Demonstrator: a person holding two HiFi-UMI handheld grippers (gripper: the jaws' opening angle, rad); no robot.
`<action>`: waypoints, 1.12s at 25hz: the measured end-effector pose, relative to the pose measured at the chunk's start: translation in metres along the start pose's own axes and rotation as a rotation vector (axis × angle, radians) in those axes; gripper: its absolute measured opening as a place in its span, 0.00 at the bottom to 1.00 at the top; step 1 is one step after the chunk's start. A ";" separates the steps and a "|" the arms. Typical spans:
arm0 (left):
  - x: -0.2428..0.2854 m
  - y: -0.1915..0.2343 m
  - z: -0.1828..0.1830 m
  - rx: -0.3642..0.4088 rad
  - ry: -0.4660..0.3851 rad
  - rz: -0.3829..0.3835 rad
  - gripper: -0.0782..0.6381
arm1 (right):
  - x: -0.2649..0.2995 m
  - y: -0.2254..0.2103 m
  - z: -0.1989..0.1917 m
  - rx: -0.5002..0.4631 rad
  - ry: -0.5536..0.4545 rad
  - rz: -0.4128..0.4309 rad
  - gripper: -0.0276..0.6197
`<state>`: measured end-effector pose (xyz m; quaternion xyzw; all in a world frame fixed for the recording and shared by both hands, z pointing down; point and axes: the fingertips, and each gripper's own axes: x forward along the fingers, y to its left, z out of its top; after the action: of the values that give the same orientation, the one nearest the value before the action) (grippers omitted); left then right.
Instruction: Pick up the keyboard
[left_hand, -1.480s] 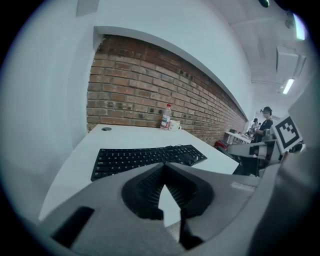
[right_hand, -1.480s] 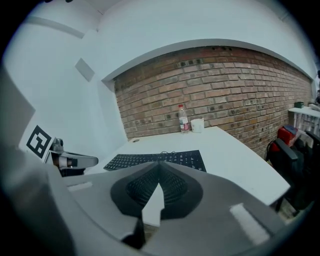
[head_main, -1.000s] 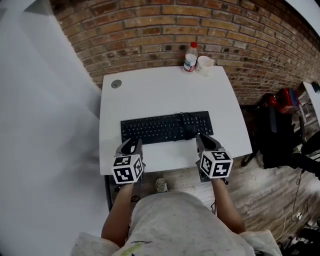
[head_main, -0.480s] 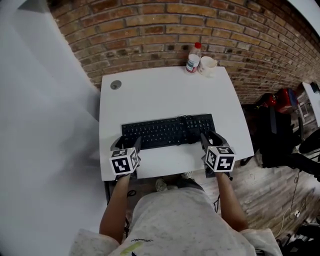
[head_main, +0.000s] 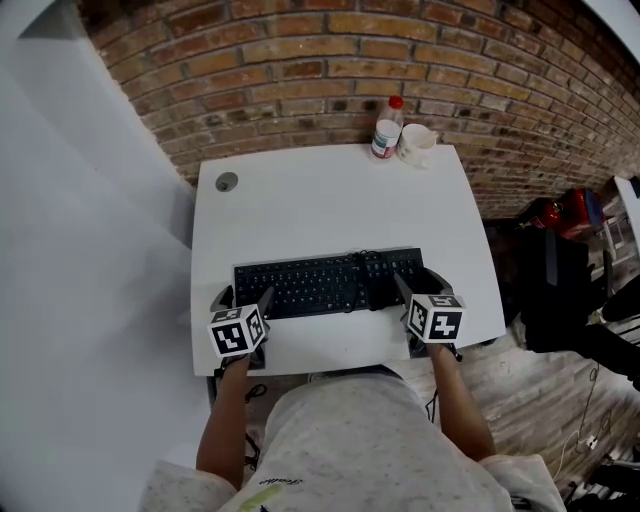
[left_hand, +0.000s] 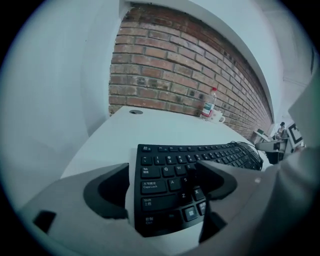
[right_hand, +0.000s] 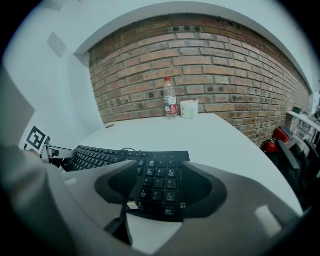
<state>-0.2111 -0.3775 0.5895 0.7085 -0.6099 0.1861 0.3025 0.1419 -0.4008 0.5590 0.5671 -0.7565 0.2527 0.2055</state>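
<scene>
While both pairs of jaws are opening, the flat black computer keyboard (head_main: 325, 284) lies toward six o'clock on the white rounded tabletop (head_main: 320, 195). At its nine o'clock end the left gripper (head_main: 245, 296) straddles the letter keys, pads not pressing. At three o'clock the right gripper (head_main: 421, 283) straddles the number pad likewise. At twelve o'clock a clear red-capped plastic bottle (head_main: 385, 128) stands just beside a white mug (head_main: 416, 144).

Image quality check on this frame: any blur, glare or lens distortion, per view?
Head view: sharp, even light, no glare; mild barrel bend in the brick wall. Left gripper view: strong fisheye, dark round vignette, bluish cast; keyboard legends readable. Right gripper view: fisheye arcs the wall; bottle crisp.
</scene>
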 end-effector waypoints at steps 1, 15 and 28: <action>0.000 -0.001 0.001 -0.014 -0.003 0.000 0.69 | 0.004 -0.004 0.001 0.000 0.009 0.005 0.50; 0.014 -0.011 0.002 -0.083 0.016 -0.016 0.72 | 0.029 -0.026 0.006 0.015 0.067 0.094 0.63; 0.014 -0.014 0.000 -0.097 0.045 -0.019 0.72 | 0.042 -0.028 -0.008 0.132 0.131 0.158 0.63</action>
<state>-0.1944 -0.3867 0.5951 0.6943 -0.6046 0.1694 0.3516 0.1577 -0.4343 0.5946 0.5003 -0.7654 0.3539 0.1961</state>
